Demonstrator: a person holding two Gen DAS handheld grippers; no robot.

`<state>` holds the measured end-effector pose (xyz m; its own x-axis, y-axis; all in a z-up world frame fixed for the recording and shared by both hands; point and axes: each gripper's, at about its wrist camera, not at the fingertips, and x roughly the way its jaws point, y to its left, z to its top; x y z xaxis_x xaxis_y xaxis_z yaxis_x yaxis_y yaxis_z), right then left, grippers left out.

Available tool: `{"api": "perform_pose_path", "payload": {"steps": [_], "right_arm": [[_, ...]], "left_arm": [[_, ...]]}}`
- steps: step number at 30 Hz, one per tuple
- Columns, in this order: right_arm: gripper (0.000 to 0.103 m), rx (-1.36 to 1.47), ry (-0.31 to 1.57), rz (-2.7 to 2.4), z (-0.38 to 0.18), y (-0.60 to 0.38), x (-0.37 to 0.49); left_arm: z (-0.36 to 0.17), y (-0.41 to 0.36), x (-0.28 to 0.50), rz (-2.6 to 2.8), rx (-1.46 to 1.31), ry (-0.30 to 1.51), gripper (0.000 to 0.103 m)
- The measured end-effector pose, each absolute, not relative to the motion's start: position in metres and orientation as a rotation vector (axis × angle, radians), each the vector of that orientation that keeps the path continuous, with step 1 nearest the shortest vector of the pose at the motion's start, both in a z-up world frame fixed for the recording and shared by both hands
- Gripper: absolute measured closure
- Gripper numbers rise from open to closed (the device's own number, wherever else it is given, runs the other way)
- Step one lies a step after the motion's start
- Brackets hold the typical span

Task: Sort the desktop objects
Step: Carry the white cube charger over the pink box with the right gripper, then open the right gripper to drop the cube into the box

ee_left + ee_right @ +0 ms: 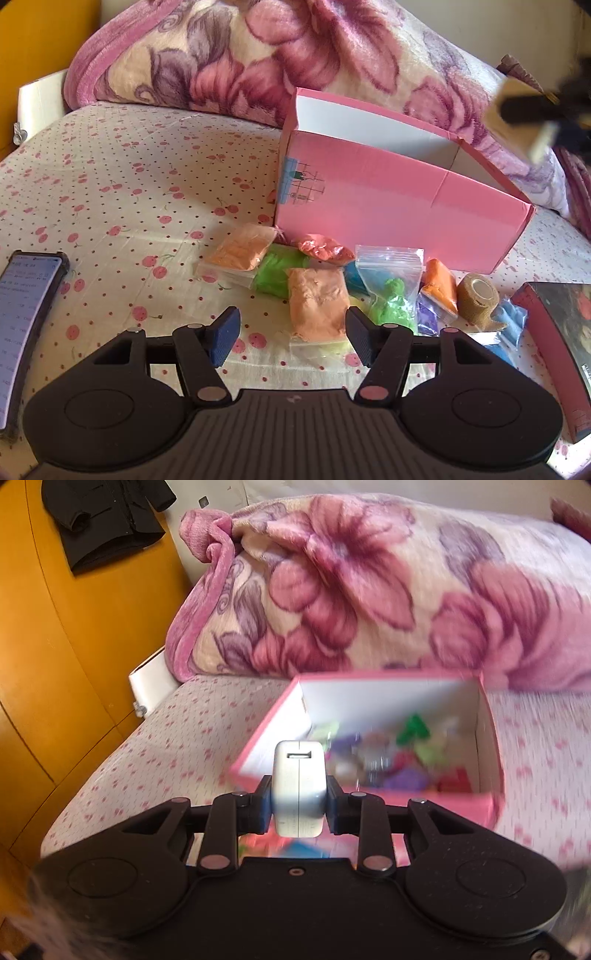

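Above the pink box [369, 801], a smooth white charger [298, 794] is gripped upright, port forward, by the right hand-held gripper [298, 805]; the left hand-held gripper [291, 339] is held wide, empty.

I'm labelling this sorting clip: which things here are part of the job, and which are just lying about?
Part of the job:
- pink box
- white charger, held in the right gripper
- clay bags
- bandage roll
- left gripper, open

Lying about:
- phone
- floral blanket
- black jacket
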<state>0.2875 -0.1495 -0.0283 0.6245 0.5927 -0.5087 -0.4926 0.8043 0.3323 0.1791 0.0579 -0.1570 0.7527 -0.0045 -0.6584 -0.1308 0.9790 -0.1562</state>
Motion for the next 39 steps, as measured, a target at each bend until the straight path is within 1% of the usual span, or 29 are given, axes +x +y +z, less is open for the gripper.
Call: {"api": "perform_pose_path", "payload": {"steps": [4, 10, 20, 32, 39], "right_arm": [[0.076, 0.102, 0.682, 0.614, -0.025, -0.131, 0.323], [0.076, 0.020, 0.745, 0.570, -0.037, -0.112, 0.366], [0.076, -0.074, 0.826, 0.521, -0.052, -0.090, 0.412], [0.075, -0.159, 0.986, 0.442, -0.072, -0.077, 0.469], [0.076, -0.193, 1.008, 0.423, -0.074, -0.070, 0.484]], "left_arm": [[-0.154, 0.057, 0.179, 0.080, -0.177, 0.689, 0.041], [-0.151, 0.060, 0.179, 0.123, -0.149, 0.676, 0.041], [-0.155, 0.060, 0.181, 0.109, -0.171, 0.703, 0.041], [-0.160, 0.061, 0.183, 0.102, -0.190, 0.725, 0.041], [-0.160, 0.063, 0.184, 0.101, -0.203, 0.729, 0.041]]}}
